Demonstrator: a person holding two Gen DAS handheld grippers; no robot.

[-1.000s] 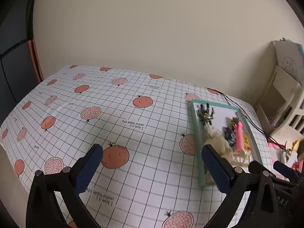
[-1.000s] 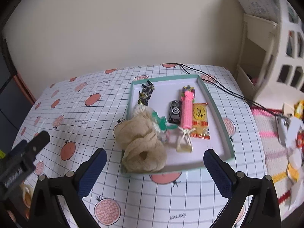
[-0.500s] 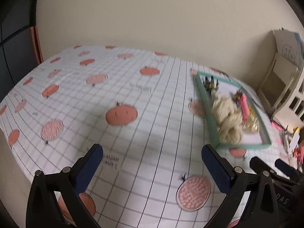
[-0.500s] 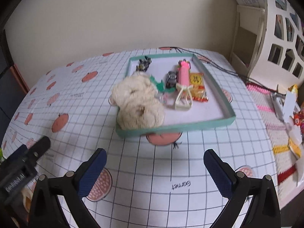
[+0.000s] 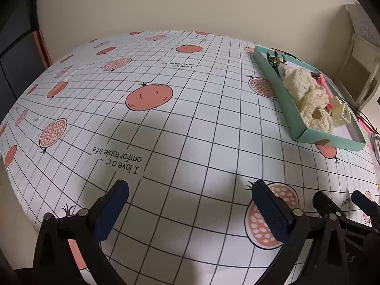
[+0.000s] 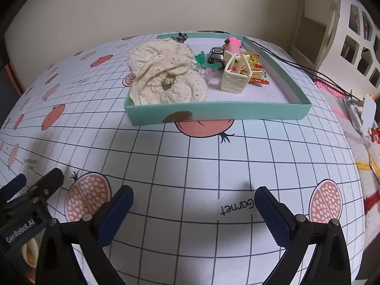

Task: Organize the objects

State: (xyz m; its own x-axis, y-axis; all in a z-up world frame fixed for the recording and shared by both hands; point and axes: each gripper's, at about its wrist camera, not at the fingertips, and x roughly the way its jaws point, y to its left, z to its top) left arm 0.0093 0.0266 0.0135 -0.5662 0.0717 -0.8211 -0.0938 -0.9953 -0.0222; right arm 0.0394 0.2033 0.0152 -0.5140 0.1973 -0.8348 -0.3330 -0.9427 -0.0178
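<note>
A teal tray (image 6: 218,112) (image 5: 287,102) sits on the tablecloth ahead of both grippers. It holds a cream lace scrunchie (image 6: 163,73) (image 5: 306,90), a small cream basket (image 6: 235,76), a pink toy (image 6: 234,42), a black toy car (image 6: 216,54), a yellow snack packet (image 6: 255,67), a green piece (image 6: 204,59) and a dark keychain figure (image 5: 275,59). My right gripper (image 6: 193,204) is open and empty, low over the cloth well short of the tray. My left gripper (image 5: 190,200) is also open and empty, to the tray's left and nearer the table's front edge.
The grid tablecloth with orange fruit prints (image 5: 149,97) covers the table. A black cable (image 6: 296,65) runs off the right side. A white shelf unit (image 6: 342,30) stands at the right, with small items (image 6: 365,118) on a knitted mat beside the table.
Both grippers have dropped low and drawn back toward the table's front edge, so the tray sits farther ahead. Both have stayed open and empty.
</note>
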